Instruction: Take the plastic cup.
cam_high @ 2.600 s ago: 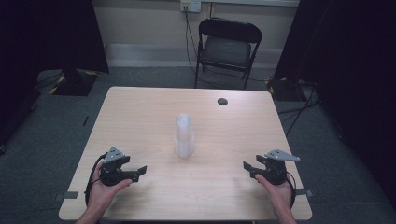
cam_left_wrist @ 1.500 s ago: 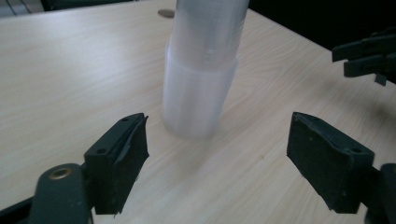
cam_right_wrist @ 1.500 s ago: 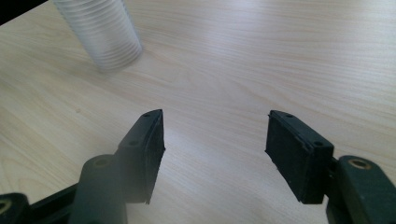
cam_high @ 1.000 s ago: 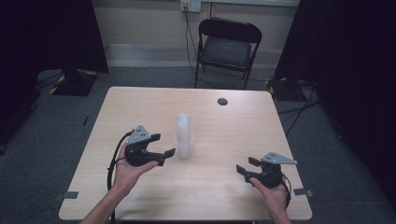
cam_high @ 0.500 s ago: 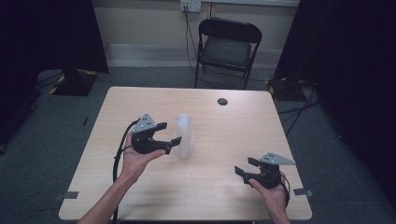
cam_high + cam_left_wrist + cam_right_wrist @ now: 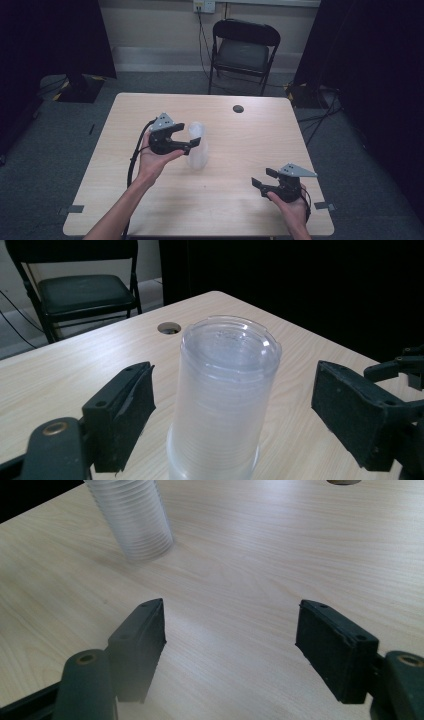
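Note:
A stack of clear plastic cups [image 6: 197, 150] stands upside down in the middle of the wooden table [image 6: 240, 145]. My left gripper [image 6: 189, 136] is open at its upper part. Its jaws have just been opening, and the cup stack [image 6: 225, 390] stands between the pads [image 6: 125, 415] with a gap on each side. My right gripper [image 6: 262, 178] rests near the table's front right, open. Its jaws have also just widened, and between the right gripper's pads [image 6: 140, 645] there is bare table. In the right gripper view the cup stack [image 6: 135, 520] is farther off at the upper left.
A small round dark hole [image 6: 238, 108] sits in the tabletop near the far edge. A black folding chair [image 6: 243, 50] stands behind the table. Dark curtains hang at both sides. The left gripper's cable [image 6: 134, 155] trails along the forearm.
My left gripper has moved right and a little up the picture, from beside the cup stack to around its upper part. The right hand has stayed where it was.

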A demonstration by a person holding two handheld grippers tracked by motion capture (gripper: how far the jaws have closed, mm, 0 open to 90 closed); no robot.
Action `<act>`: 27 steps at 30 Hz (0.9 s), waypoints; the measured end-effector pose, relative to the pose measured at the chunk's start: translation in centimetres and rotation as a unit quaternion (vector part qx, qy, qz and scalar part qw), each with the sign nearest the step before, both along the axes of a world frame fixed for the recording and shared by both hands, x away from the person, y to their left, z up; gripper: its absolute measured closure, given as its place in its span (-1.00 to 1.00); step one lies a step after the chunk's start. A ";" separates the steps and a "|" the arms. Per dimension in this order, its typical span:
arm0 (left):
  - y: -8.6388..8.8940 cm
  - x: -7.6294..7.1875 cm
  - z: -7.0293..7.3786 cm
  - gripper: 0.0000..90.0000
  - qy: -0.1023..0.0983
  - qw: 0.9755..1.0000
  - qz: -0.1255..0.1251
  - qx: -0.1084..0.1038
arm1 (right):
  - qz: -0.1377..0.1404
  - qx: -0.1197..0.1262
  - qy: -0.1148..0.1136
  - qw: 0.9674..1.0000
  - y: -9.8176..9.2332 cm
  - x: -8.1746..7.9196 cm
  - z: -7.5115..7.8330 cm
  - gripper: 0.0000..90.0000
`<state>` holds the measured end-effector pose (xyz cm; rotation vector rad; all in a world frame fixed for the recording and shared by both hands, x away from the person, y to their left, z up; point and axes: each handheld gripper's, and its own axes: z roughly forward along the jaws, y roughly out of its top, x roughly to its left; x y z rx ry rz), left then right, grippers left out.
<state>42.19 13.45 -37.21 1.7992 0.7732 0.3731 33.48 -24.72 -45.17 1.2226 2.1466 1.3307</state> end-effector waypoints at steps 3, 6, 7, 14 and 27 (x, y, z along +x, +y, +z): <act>-0.3 0.3 -0.1 -0.62 0.000 1.000 -0.007 0.002 | 0.003 0.001 -0.005 1.000 0.0 0.0 0.0 -0.39; -0.7 0.7 -0.4 -0.63 0.000 1.000 -0.011 0.011 | 0.004 0.004 -0.005 1.000 0.0 -0.1 0.0 -0.40; -0.9 0.9 -0.5 -0.63 -0.002 1.000 -0.011 0.008 | 0.006 0.004 -0.004 1.000 -0.1 -0.1 0.0 -0.41; -1.8 1.1 -0.7 -0.58 -0.006 1.000 -0.004 0.018 | 0.011 0.004 -0.001 1.000 0.0 0.0 -0.1 -0.43; -2.6 1.8 -1.9 -0.45 -0.010 0.999 -0.001 0.034 | 0.011 0.002 0.001 1.000 0.0 0.0 -0.2 -0.43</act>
